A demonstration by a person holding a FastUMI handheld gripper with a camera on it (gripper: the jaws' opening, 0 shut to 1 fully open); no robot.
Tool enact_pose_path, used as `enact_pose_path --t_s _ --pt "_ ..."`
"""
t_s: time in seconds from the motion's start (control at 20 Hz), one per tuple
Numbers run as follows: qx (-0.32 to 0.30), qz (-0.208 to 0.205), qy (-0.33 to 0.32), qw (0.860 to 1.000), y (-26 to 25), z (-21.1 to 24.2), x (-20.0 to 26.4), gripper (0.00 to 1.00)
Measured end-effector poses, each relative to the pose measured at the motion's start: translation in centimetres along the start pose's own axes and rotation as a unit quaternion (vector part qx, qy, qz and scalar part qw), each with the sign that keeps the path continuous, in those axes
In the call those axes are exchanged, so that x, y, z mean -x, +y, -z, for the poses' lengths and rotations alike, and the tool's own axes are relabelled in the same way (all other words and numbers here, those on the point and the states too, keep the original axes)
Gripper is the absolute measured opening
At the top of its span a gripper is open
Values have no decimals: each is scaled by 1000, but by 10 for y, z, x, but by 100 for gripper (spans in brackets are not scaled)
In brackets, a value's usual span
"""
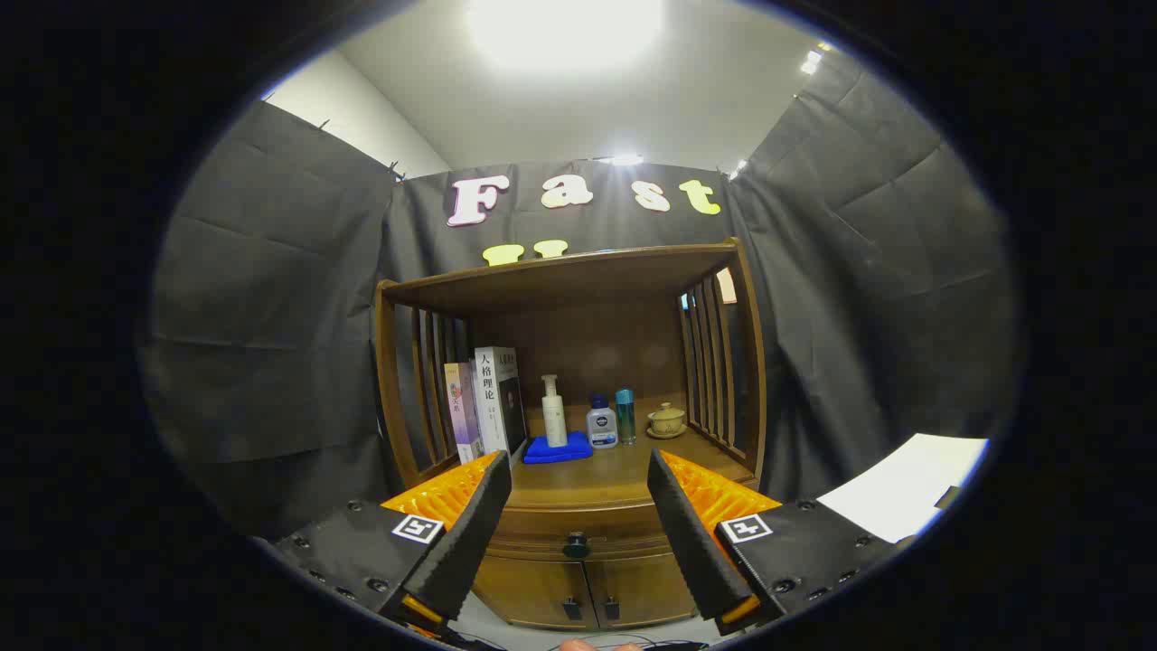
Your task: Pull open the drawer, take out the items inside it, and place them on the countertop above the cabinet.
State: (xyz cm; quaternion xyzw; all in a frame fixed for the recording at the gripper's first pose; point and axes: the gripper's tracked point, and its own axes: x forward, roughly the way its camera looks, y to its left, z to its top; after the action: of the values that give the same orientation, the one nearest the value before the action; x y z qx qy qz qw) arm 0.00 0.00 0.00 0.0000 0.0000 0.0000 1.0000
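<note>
One drawer (pixel 578 529) sits shut in the wooden cabinet (pixel 578 579), directly under the countertop (pixel 606 470), with a dark round knob (pixel 576 545) at the middle of its front. The gripper (pixel 578 542) has its fingers wide apart and holds nothing; the knob lies ahead of them and almost centred in the gap, apart from both fingers. The drawer front runs side to side, so the pull should come straight back toward the gripper. Its contents are hidden. Below it are two cabinet doors (pixel 587 592). On the countertop stand books (pixel 488 402), a pump bottle (pixel 553 411) on a blue cloth (pixel 556 450), two small bottles (pixel 610 420) and a lidded cup (pixel 667 420). Free countertop lies nearer the front edge, a likely placing area.
</note>
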Motion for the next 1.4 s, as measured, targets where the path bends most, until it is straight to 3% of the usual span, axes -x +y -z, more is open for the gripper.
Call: enact_pose_path --t_s 0.45,0.85,1.4 --pt "21 7 17 1000 3 20 -7 96" --pt "-3 17 -6 1000 -2 20 -9 95" --pt "27 -9 30 999 9 73 -36 96"
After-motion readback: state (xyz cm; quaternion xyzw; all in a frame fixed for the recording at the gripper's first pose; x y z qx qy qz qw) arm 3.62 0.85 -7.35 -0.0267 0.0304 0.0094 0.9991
